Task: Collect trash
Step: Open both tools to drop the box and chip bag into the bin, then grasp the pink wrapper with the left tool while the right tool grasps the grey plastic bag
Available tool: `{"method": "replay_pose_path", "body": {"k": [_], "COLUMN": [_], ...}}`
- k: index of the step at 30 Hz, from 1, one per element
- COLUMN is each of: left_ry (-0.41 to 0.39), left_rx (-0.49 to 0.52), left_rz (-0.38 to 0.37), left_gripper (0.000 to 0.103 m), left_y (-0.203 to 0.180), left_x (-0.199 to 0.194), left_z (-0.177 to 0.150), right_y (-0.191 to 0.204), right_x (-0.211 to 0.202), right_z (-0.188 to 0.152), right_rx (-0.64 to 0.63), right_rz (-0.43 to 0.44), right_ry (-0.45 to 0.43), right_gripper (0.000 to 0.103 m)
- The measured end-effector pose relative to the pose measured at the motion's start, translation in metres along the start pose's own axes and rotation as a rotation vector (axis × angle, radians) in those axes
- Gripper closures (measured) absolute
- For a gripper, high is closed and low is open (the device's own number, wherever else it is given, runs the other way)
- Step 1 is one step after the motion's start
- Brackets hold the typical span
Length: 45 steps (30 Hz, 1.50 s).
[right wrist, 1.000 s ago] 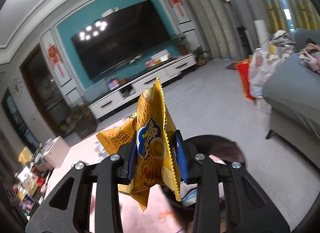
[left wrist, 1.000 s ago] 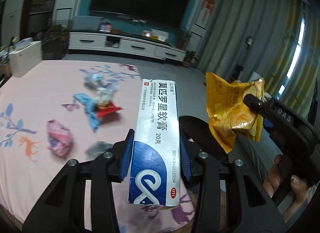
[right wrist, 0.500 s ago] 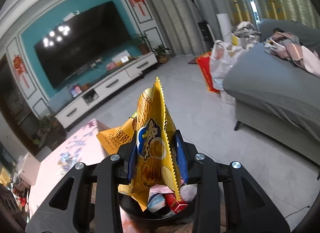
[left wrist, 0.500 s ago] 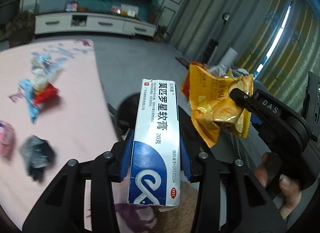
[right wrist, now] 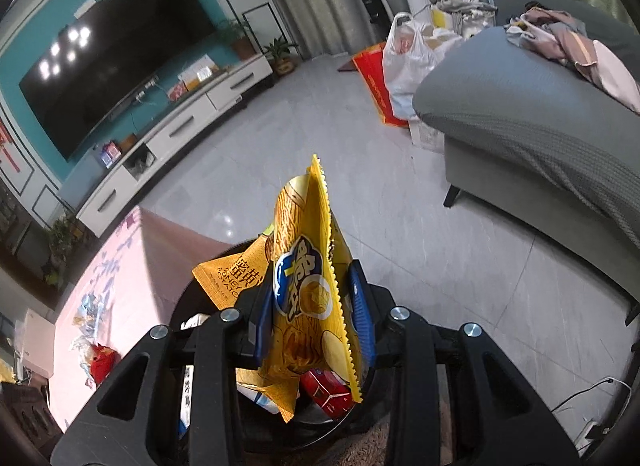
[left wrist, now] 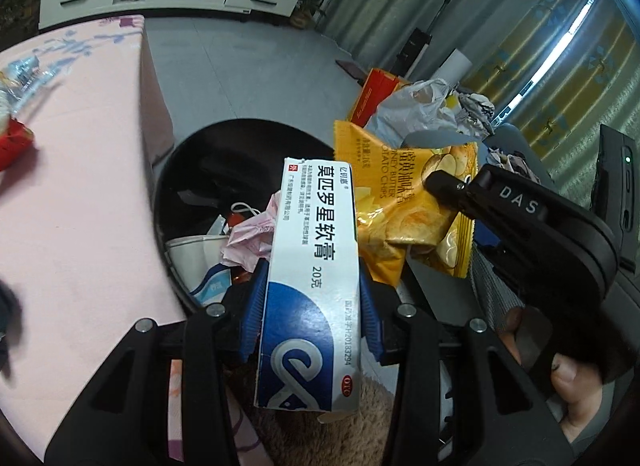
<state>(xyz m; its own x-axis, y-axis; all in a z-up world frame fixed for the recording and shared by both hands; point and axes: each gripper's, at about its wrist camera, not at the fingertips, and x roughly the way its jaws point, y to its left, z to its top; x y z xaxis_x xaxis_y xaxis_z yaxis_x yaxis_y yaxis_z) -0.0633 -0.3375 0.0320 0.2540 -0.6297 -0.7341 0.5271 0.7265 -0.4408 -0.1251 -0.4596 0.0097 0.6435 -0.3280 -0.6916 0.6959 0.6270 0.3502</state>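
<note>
Left gripper (left wrist: 312,314) clamps white-and-blue ointment box (left wrist: 316,266) above black trash bin (left wrist: 180,169) | right gripper (right wrist: 314,314) pinches yellow chip bag (right wrist: 308,294) over bin | release both once centred inside the rim, clear of pink table (left wrist: 80,185).

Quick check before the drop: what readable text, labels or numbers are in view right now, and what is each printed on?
"莫匹罗星软膏" – white and blue box in the left gripper
"20克" – same box
"OTC" – red oval on the box
"HONEY BUTTER POTATO CHIPS", partly creased – yellow chip bag in the right gripper
"DAS" – right gripper's body
Box's small print and code: too small to read reliably.
</note>
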Motion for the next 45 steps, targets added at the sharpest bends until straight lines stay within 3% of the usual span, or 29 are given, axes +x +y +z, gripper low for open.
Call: {"method": "replay_pose_path", "body": {"k": [10, 16, 18, 20, 23, 31, 36, 41, 45], "left_ry": [0.058, 0.061, 0.055, 0.043, -0.001, -0.133, -0.251, -0.366, -0.422], "left_rx": [0.0, -0.013, -0.03, -0.035, -0.032, -0.081, -0.145, -0.237, -0.345], "left_rz": [0.011, 0.023, 0.015, 0.013, 0.009, 0.031, 0.134, 0.297, 0.379], "left_gripper": [0.059, 0.058, 0.047, 0.029, 0.02, 0.004, 0.003, 0.003, 0.003], "left_y": [0.004, 0.007, 0.009, 0.011, 0.011, 0.028, 0.056, 0.105, 0.158], "left_x": [0.031, 0.037, 0.035, 0.029, 0.014, -0.055, -0.116, -0.182, -0.229], "left_z": [0.006, 0.007, 0.009, 0.01, 0.007, 0.005, -0.004, -0.023, -0.049], "right_y": [0.008, 0.007, 0.005, 0.006, 0.008, 0.026, 0.048, 0.089, 0.127], "right_x": [0.022, 0.02, 0.018, 0.017, 0.016, -0.003, -0.017, -0.034, -0.042], "right_z": [-0.005, -0.005, -0.003, -0.003, -0.003, -0.004, -0.01, -0.023, -0.042], "right_rx": [-0.029, -0.006, 0.009, 0.013, 0.018, -0.012, -0.065, -0.176, -0.296], "right_rz": [-0.064, -0.028, -0.01, -0.006, 0.007, 0.057, 0.141, 0.253, 0.33], "right_ry": [0.066, 0.065, 0.061, 0.064, 0.068, 0.014, -0.003, 0.001, 0.034], "right_gripper": [0.063, 0.049, 0.039, 0.037, 0.034, 0.015, 0.005, 0.004, 0.004]}}
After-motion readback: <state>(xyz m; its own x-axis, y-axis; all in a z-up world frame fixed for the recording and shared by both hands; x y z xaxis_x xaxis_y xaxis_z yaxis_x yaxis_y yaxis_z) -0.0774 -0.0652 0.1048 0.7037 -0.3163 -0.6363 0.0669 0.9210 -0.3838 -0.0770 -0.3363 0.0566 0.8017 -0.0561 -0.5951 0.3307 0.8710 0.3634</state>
